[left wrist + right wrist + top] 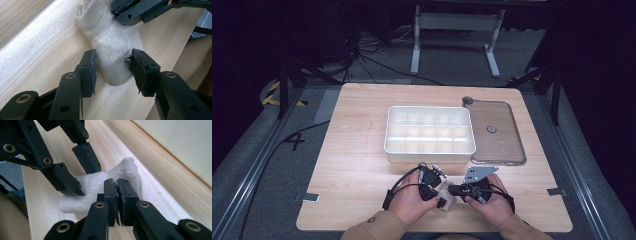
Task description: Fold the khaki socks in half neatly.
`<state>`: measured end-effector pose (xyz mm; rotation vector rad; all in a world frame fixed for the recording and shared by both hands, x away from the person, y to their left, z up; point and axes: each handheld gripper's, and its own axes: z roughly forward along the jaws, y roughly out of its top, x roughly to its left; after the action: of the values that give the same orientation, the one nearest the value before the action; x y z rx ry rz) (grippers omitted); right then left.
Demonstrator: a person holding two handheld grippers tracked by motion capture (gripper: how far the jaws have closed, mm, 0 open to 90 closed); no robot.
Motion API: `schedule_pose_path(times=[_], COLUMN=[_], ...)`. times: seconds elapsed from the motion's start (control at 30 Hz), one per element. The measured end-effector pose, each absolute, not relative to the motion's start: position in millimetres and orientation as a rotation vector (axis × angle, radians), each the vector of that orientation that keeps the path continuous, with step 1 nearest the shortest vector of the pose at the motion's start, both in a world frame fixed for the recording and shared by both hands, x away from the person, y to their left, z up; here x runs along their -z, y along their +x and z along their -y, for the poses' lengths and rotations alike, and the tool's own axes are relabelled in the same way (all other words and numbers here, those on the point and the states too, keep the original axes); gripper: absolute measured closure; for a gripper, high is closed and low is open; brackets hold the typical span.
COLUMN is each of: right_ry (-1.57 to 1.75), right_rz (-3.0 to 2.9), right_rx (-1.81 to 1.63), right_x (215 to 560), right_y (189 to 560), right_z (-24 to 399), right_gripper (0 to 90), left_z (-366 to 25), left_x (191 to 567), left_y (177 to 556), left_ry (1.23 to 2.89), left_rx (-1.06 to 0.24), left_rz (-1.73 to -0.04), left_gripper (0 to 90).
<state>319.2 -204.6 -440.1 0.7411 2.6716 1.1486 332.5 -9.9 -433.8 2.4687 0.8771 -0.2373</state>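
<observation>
Currently a white sock (pixel 110 47) on the desk (pixel 357 165): right tongs (pixel 116 195) pinching its fabric, left tongs (pixel 113 71) spread astride its end, apparently mid-fold; next, likely regripping.

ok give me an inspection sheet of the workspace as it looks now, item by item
surface: light wooden table, bare at its near left.
job's things: white sock lying on the table at the near edge.
clutter: white compartment tray, compartments look empty; clear lid flat beside it.
grippers: left gripper jaws apart around the sock's end, pads not pressing; right gripper pinched shut on the sock's cloth.
cables: black cable looping from the left gripper; more cables on the floor beyond.
surroundings: grey floor, white stand frame behind the table, dark backdrop.
</observation>
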Motion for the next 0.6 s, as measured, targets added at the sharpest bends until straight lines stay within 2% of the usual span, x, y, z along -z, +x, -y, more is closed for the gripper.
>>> schedule_pose_path(times=[0.47, 0.6], right_ry=[0.768, 0.825], right_rz=[-2.651, -2.643], right_rx=[-1.111, -1.109], right_x=[434.3, 433.2], right_y=[317.0, 319.5], right_z=[212.1, 220.4], right_gripper=[82.5, 76.5], left_z=[12.0, 11.8], left_x=[437.1, 438.0], left_y=[331.7, 331.9], left_ry=[2.478, 2.468], left_rx=[0.245, 0.250], left_rz=[-0.893, -0.902], left_gripper=[58.7, 59.0])
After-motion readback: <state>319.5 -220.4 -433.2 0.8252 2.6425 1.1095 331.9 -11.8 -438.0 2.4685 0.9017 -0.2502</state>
